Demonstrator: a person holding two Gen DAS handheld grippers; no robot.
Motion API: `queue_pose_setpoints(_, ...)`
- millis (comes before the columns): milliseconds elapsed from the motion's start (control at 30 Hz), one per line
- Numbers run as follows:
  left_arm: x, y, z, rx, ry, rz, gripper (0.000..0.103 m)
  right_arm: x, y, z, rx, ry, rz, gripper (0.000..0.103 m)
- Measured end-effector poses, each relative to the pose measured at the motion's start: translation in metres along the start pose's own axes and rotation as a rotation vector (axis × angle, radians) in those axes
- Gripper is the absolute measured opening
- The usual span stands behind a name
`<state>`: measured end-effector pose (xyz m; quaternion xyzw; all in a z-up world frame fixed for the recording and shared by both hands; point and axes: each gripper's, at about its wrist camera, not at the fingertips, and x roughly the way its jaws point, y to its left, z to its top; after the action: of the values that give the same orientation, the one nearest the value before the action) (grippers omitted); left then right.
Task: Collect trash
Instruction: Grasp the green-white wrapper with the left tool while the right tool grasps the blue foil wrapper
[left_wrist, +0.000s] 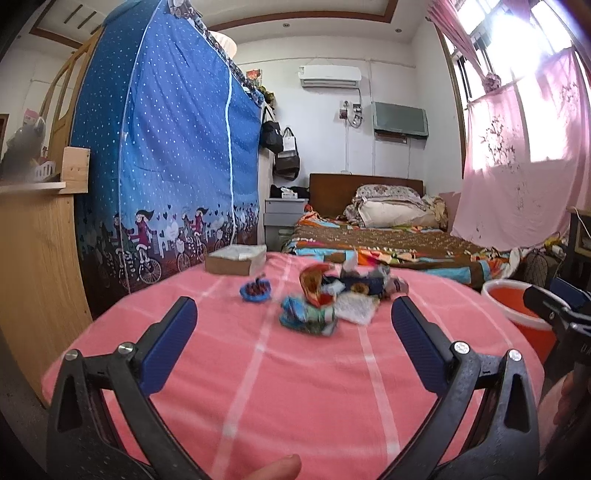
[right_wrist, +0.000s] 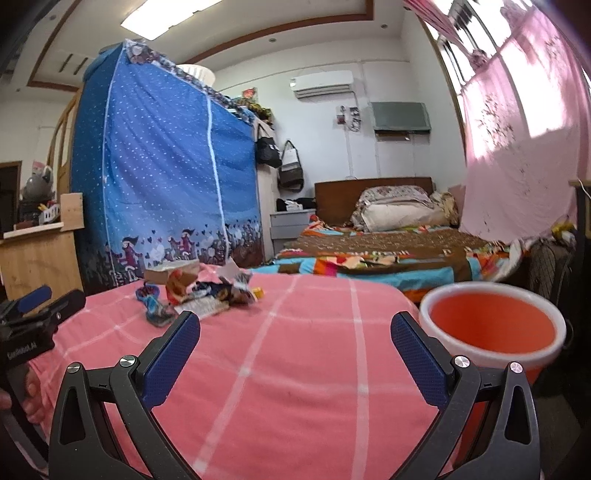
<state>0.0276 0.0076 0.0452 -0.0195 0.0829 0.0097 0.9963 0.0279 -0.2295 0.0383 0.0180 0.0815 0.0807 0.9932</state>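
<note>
A heap of crumpled snack wrappers (left_wrist: 332, 295) lies on the pink checked cloth (left_wrist: 295, 387); a blue wrapper (left_wrist: 255, 290) lies apart to its left. My left gripper (left_wrist: 293, 314) is open and empty, just short of the heap. In the right wrist view the wrappers (right_wrist: 199, 295) lie at the far left. My right gripper (right_wrist: 295, 328) is open and empty above the cloth (right_wrist: 277, 369). An orange bucket with a white rim (right_wrist: 491, 328) stands just right of it; it also shows in the left wrist view (left_wrist: 517, 310).
A shallow cardboard box (left_wrist: 236, 260) sits at the cloth's far edge. A blue fabric wardrobe (left_wrist: 166, 166) stands at the left beside a wooden cabinet (left_wrist: 37, 277). A bed (left_wrist: 388, 240) lies beyond, with pink curtains (left_wrist: 517, 166) at the right.
</note>
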Motion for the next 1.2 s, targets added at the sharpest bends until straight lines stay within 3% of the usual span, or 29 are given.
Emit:
queue_pose_setpoints(333,0.034,0.012,0.035,0.003,-0.062,0.004,0.103,0.057,0.018,0.041,-0.104,-0.064,0.118,0.103)
queue_pose_setpoints(500,0.055,0.017,0.045,-0.014,-0.037,-0.004,0.103,0.087,0.028,0.051,-0.146,-0.045,0.149,0.103)
queue_pose_setpoints(767,0.092,0.015,0.042,0.000,0.133,-0.038,0.103,0.132,0.038,0.050,-0.193,0.091,0.206,0.103)
queue_pose_setpoints(833,0.099,0.013,0.038,-0.001,0.183,-0.057,0.103,0.141,0.037,0.046,-0.193,0.141,0.218,0.098)
queue_pose_setpoints(967,0.115,0.009,0.030,0.003,0.294,-0.111,0.101,0.160,0.033,0.037,-0.157,0.240,0.236,0.078)
queue_pose_setpoints(1100,0.132,0.005,0.017,0.010,0.413,-0.159,0.093,0.173,0.027,0.030,-0.111,0.321,0.266,0.062)
queue_pose_setpoints(1200,0.143,0.001,0.012,0.010,0.480,-0.169,0.087,0.180,0.028,0.026,-0.102,0.364,0.287,0.061)
